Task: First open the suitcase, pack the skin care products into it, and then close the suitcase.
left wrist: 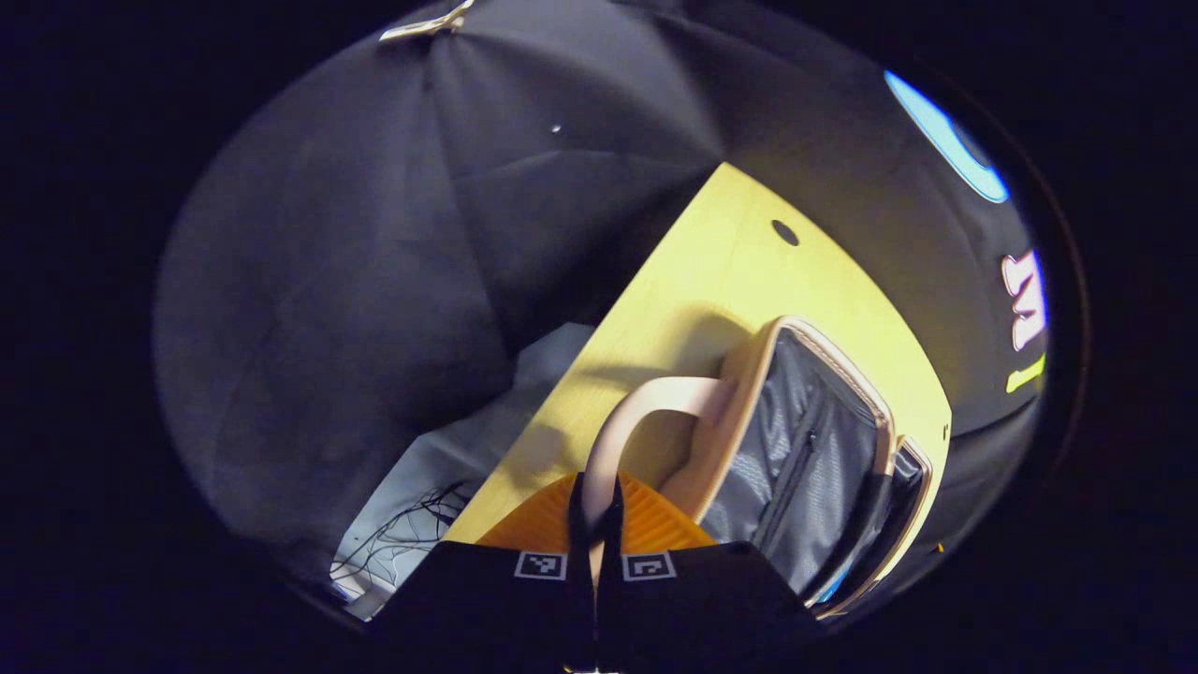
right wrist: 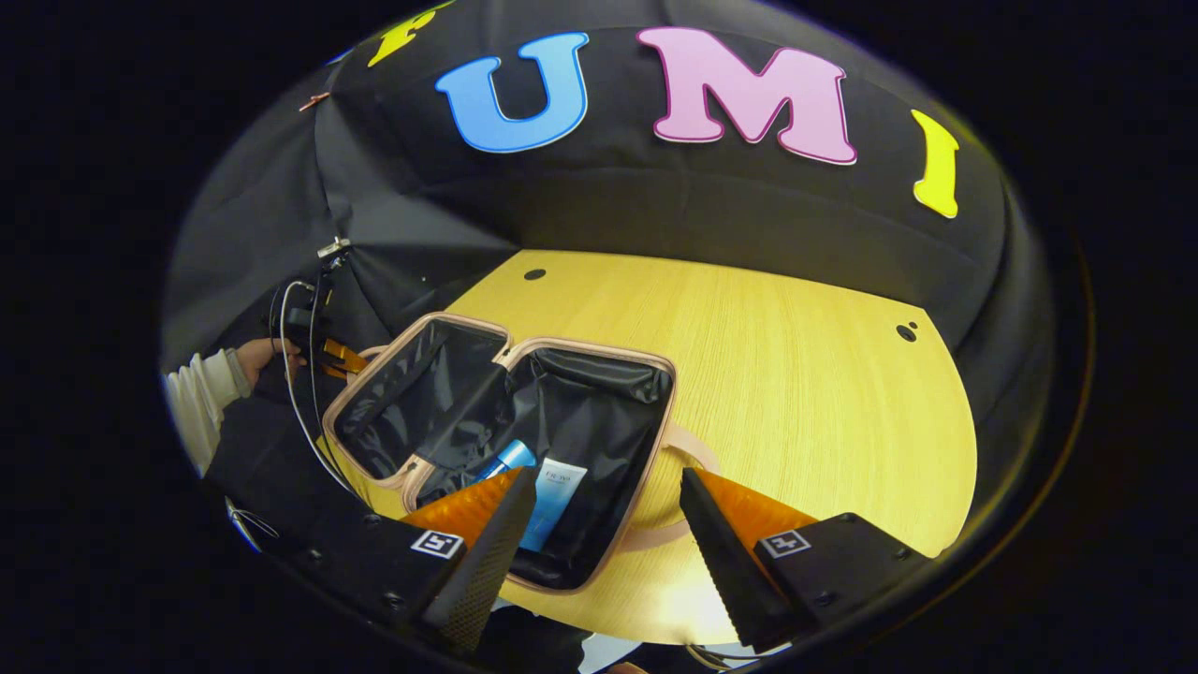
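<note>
The beige suitcase lies open on the yellow table, its two dark-lined halves side by side. In the nearer half lie a blue tube and a white tube. My right gripper hovers open just above that half's front edge, with nothing between its fingers. In the left gripper view, my left gripper is shut on the pale handle on the lid's outer shell, and the lid's grey zipped lining stands to the right. In the right gripper view a hand holds the left gripper behind the lid.
Round holes mark the table's far corners. The black cloth wall closes in behind the table. Beyond the table's left edge, loose cables lie on a white floor. A second handle loop sticks out beside the nearer half.
</note>
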